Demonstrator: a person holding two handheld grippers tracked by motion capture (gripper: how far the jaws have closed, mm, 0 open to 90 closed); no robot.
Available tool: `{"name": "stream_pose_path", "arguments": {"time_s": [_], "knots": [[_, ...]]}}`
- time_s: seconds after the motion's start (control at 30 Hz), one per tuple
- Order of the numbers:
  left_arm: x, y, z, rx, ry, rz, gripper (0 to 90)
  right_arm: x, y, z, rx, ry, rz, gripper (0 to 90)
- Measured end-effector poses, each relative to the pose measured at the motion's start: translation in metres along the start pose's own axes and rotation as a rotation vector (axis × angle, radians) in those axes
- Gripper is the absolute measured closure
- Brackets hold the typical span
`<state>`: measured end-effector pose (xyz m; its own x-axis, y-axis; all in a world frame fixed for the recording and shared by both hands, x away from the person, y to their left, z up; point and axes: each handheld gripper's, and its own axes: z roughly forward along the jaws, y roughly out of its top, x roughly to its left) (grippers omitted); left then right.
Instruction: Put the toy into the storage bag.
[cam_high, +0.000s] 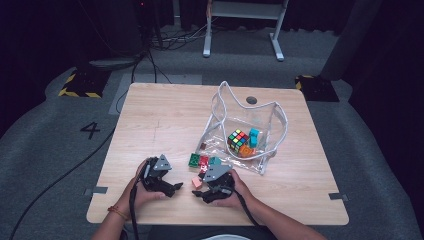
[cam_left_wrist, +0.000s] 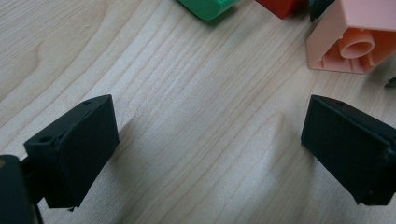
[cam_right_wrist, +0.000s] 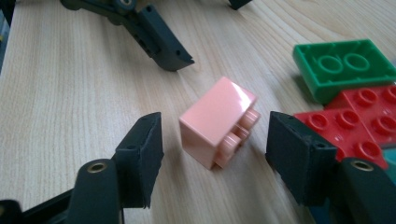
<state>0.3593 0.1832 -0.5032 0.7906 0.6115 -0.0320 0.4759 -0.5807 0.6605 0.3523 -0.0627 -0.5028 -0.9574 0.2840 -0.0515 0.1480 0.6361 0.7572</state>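
A pink brick (cam_right_wrist: 217, 121) lies on its side on the wooden table (cam_high: 165, 120), studs facing sideways. My right gripper (cam_right_wrist: 215, 144) is open around it, with a gap between each pad and the brick. The same pink brick (cam_left_wrist: 355, 42) sits just beyond my left gripper (cam_left_wrist: 210, 135), which is open over bare wood with nothing between its jaws. In the high view the left gripper (cam_high: 176, 188) and right gripper (cam_high: 202, 194) point toward each other near the table's front edge, with the pink brick (cam_high: 197, 182) between them.
A green brick (cam_right_wrist: 343, 65) and a red brick (cam_right_wrist: 364, 116) lie close beside the right jaw. Behind them stands a clear plastic bag (cam_high: 272, 117) holding a puzzle cube (cam_high: 238, 140), a blue brick (cam_high: 254, 136) and an orange piece (cam_high: 246, 150).
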Motion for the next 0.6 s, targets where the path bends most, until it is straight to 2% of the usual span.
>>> {"name": "stream_pose_path", "arguments": {"time_s": [0.03, 0.1, 0.17, 0.23, 0.4, 0.43, 0.53, 0.6], "knots": [[0.0, 0.0, 0.0, 0.0, 0.0, 0.0, 4.1, 0.002, 0.001, 0.002, -0.011, 0.001, 0.024, 40.1], [0.0, 0.0, 0.0, 0.0, 0.0, 0.0, 4.1, 0.0, 0.001, 0.002, -0.002, 0.01, 0.006, 43.9], [0.0, 0.0, 0.0, 0.0, 0.0, -0.001, 4.1, 0.0, 0.001, 0.001, -0.011, 0.004, 0.042, 50.6], [0.0, 0.0, 0.0, 0.0, 0.0, -0.001, 4.1, -0.001, 0.0, 0.0, -0.006, 0.009, 0.028, 53.9], [0.0, 0.0, 0.0, 0.0, 0.0, -0.001, 4.1, 0.001, -0.001, -0.001, -0.013, 0.01, 0.027, 54.7], [0.0, 0.0, 0.0, 0.0, 0.0, 0.0, 4.1, 0.0, -0.001, -0.002, -0.01, 0.017, 0.004, 54.9], [0.0, 0.0, 0.0, 0.0, 0.0, -0.001, 4.1, 0.002, -0.003, -0.007, -0.028, 0.026, 0.01, 55.8], [0.0, 0.0, 0.0, 0.0, 0.0, -0.001, 4.1, 0.003, -0.004, -0.011, -0.024, 0.026, -0.015, 64.6]]}}
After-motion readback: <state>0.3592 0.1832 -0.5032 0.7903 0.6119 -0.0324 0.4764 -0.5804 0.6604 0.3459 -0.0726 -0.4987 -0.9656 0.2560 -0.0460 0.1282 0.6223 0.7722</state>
